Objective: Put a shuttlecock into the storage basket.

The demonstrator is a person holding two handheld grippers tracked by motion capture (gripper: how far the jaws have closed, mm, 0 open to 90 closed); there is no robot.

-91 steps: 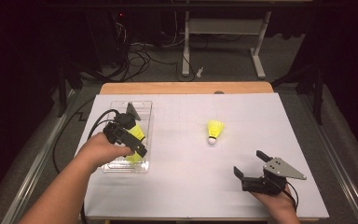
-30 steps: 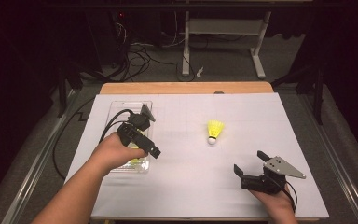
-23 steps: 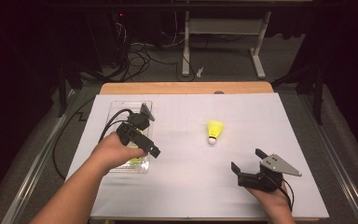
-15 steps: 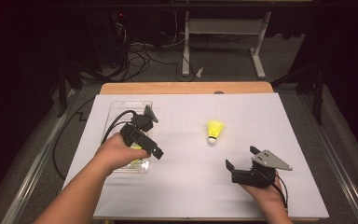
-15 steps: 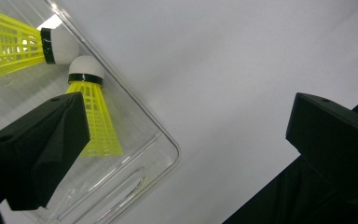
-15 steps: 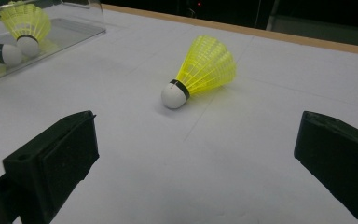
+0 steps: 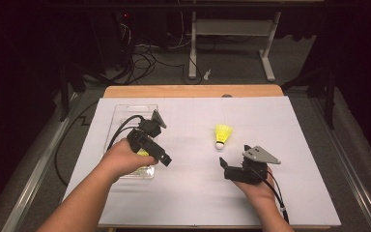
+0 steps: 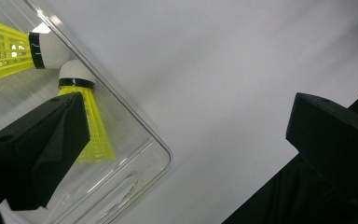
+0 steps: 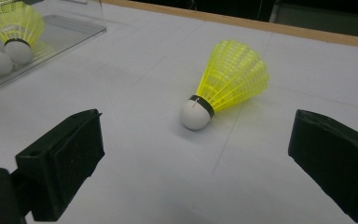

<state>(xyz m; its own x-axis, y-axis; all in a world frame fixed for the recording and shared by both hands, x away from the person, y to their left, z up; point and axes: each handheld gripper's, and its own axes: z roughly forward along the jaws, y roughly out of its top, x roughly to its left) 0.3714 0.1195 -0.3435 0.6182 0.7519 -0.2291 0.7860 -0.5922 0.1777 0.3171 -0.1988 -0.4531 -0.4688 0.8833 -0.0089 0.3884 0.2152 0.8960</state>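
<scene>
Your loose shuttlecock (image 9: 223,84) lies on its side on the white table sheet, yellow skirt pointing away from you and white cork tip with its black band toward you. Two more yellow shuttlecocks (image 8: 81,116) lie in the clear plastic tray (image 7: 125,113) at your left, cork ends close together.

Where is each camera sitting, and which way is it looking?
High view: above the person's side, looking forward and down on the table; both forearms, left gripper and right gripper show.
Left gripper view: rides the left gripper, looking down past its open jaws at the clear tray holding two shuttlecocks.
Right gripper view: rides the right gripper, looking low across the table between its open jaws at the loose shuttlecock.
Shared: the high view and right gripper view both show the loose shuttlecock and the tray.
</scene>
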